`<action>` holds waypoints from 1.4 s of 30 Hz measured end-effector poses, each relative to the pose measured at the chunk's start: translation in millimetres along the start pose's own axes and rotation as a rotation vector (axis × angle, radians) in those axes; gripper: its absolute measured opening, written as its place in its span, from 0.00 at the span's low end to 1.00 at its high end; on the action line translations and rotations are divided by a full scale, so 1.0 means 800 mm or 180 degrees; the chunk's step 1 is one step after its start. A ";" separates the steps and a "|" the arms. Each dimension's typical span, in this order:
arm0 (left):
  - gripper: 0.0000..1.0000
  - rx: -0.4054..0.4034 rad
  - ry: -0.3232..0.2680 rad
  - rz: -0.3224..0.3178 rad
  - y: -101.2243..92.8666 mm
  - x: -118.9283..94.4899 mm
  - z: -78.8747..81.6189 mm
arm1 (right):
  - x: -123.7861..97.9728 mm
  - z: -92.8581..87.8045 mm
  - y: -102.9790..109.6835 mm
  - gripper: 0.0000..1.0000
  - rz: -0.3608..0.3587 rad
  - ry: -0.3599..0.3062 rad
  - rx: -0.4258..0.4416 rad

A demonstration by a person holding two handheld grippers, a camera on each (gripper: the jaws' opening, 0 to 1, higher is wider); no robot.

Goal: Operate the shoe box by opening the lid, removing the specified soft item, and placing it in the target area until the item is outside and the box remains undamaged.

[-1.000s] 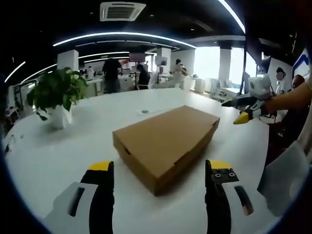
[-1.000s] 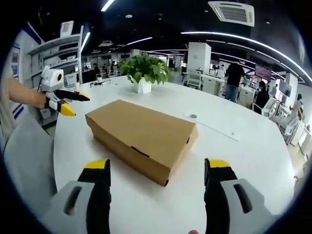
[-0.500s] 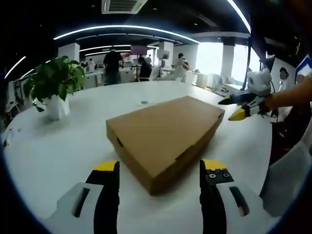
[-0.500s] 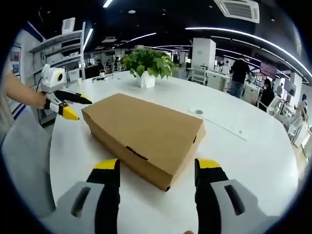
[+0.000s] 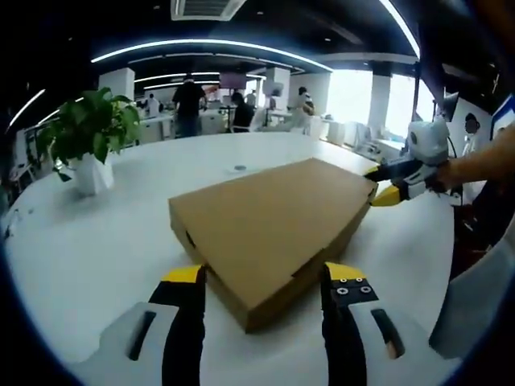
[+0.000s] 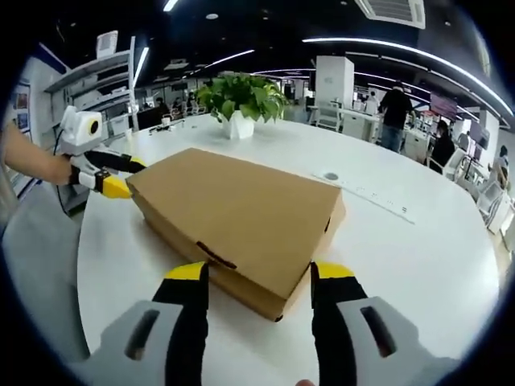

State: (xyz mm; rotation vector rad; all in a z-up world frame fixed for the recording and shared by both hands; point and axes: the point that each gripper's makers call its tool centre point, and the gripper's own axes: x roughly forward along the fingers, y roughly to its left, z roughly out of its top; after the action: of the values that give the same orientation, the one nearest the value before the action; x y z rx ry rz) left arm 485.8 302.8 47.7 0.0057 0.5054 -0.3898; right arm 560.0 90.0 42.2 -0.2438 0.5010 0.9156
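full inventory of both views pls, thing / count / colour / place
shoe box: 1, brown cardboard, lid closed, centre of table, between both grippers
table: 1, white, round
potted plant: 1, green leaves in white pot, on the table beyond the box
round insert: 1, grey, in the tabletop beside the box
people: several, background, by desks
ceiling vent: 1, white, overhead
left gripper: 1, black with yellow tips, open, at a box corner
right gripper: 1, same colours, open, at the opposite corner
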 end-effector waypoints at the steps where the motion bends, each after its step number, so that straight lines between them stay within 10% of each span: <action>1: 0.55 0.0000 0.0001 0.0020 0.002 0.000 0.000 | 0.000 0.000 0.001 0.48 0.0002 -0.0003 0.0021; 42: 0.51 0.0027 0.0132 -0.0213 0.043 -0.038 -0.010 | 0.002 0.003 0.072 0.39 -0.0111 -0.0039 0.0098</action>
State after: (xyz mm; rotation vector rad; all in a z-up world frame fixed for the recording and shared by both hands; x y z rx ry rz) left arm 469.9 346.4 51.8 0.0052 0.5459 -0.4581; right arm 515.3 126.6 43.9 -0.2182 0.4977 0.8742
